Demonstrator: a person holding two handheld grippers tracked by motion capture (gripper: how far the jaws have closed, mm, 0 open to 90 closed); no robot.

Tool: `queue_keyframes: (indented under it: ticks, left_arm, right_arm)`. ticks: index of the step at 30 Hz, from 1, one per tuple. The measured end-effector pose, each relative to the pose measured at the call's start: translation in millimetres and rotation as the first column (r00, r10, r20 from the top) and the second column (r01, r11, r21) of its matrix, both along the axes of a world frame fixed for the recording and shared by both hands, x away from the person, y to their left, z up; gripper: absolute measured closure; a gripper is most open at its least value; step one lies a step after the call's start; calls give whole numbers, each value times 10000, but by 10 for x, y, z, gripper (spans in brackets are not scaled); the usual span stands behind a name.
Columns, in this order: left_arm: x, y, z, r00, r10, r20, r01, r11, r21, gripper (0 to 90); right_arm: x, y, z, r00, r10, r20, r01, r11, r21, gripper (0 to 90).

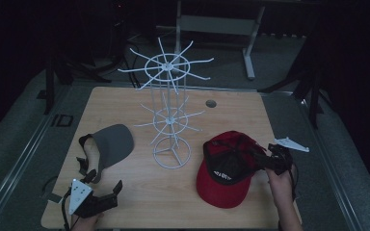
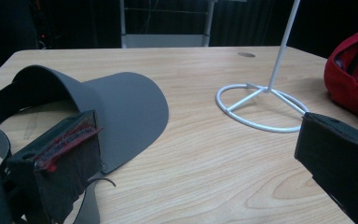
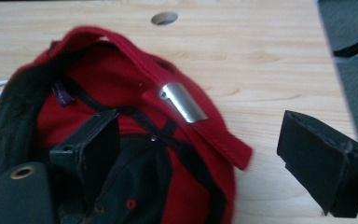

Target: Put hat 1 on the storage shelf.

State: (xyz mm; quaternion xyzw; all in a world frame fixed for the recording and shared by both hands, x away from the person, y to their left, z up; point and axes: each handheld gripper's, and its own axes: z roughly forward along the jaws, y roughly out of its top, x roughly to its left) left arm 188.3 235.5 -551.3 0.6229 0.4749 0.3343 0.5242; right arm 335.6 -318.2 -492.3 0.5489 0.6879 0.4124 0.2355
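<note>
My right gripper (image 3: 196, 154) gapes wide — one jaw inside the upturned red cap (image 1: 226, 168). My left gripper (image 1: 107, 195), spread empty, sits at the grey visor's (image 1: 112, 144) six o'clock.

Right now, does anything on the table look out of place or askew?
The red cap lies upside down, lining up, its strap loose and open. The right gripper is open with one jaw inside it. The grey visor lies flat, and the white rack stands upright. Nothing looks spilled or broken.
</note>
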Motion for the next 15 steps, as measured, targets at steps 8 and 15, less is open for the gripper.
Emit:
queue_keyframes:
  ticks: [8,15]
  left_arm:
    - [7,2,-5,10000,-54,-58,54,10000,-66,10]
    - [6,-1,-4,9999,-84,-67,84,10000,-23,10]
  right_arm:
    - [146,80,-185,9987,94,-504,-122,9984,-558,127]
    - [124,201,-341,9981,-120,-607,32,9897,-1434,407]
